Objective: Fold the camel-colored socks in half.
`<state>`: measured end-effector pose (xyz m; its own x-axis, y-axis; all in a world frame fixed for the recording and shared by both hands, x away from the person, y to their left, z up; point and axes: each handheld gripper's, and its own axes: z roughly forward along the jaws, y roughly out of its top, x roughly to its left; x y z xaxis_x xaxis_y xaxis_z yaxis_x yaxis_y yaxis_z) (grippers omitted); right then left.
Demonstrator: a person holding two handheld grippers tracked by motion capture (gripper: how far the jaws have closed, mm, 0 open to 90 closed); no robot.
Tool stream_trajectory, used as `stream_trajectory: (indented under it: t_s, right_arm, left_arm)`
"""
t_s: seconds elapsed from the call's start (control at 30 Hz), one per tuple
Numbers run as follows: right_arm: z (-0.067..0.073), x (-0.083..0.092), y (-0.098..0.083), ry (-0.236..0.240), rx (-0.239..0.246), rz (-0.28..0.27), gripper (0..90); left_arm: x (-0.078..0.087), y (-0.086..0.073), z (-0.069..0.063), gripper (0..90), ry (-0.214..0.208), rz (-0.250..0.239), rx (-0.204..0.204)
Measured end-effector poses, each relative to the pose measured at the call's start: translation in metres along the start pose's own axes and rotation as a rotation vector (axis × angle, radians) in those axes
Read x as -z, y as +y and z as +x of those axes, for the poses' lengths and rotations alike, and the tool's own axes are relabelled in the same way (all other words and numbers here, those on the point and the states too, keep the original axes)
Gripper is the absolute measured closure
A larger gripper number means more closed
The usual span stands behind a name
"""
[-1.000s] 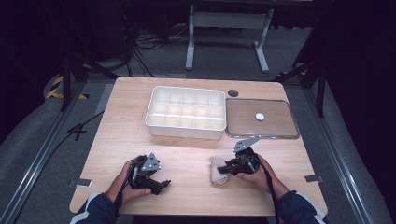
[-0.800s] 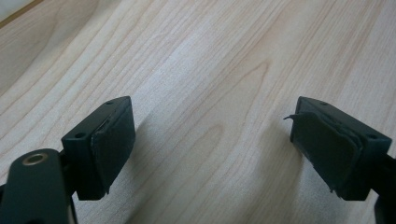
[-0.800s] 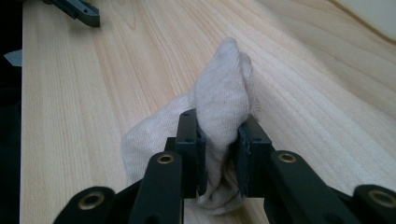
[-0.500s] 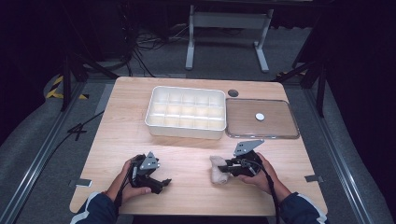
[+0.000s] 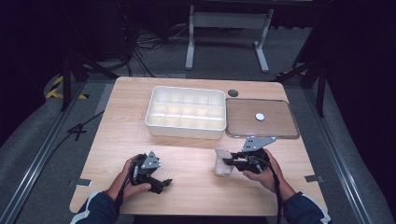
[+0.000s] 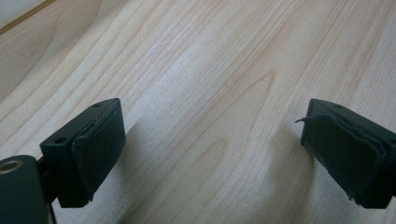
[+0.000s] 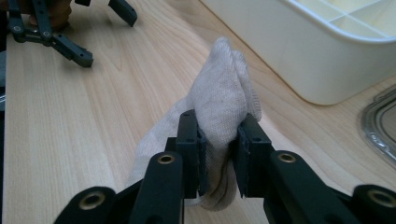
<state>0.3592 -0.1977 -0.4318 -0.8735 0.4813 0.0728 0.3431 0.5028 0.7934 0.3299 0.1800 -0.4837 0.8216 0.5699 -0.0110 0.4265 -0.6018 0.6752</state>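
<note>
Wooden table: compartment tray, lid, perhaps sock.

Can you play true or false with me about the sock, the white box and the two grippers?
1. The right gripper is squeezing the sock. True.
2. The sock is inside the white box. False: it is on the table, in front of the box.
3. The left gripper is open with nothing between its jaws. True; its jaws have just been opening.
4. The clear lid is on top of the white box. False: it lies on the table beside the box.
5. The white box has lots of little compartments. True.
</note>
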Motion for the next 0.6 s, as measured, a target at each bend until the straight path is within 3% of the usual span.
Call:
stream_trajectory:
  t_s: [0.6]
  right_arm:
    - [-0.008,0.020,0.006,-0.094,0.004,-0.080,74.4]
  left_arm:
    - [-0.001,0.001,-0.001,4.5,0.006,0.010,0.005]
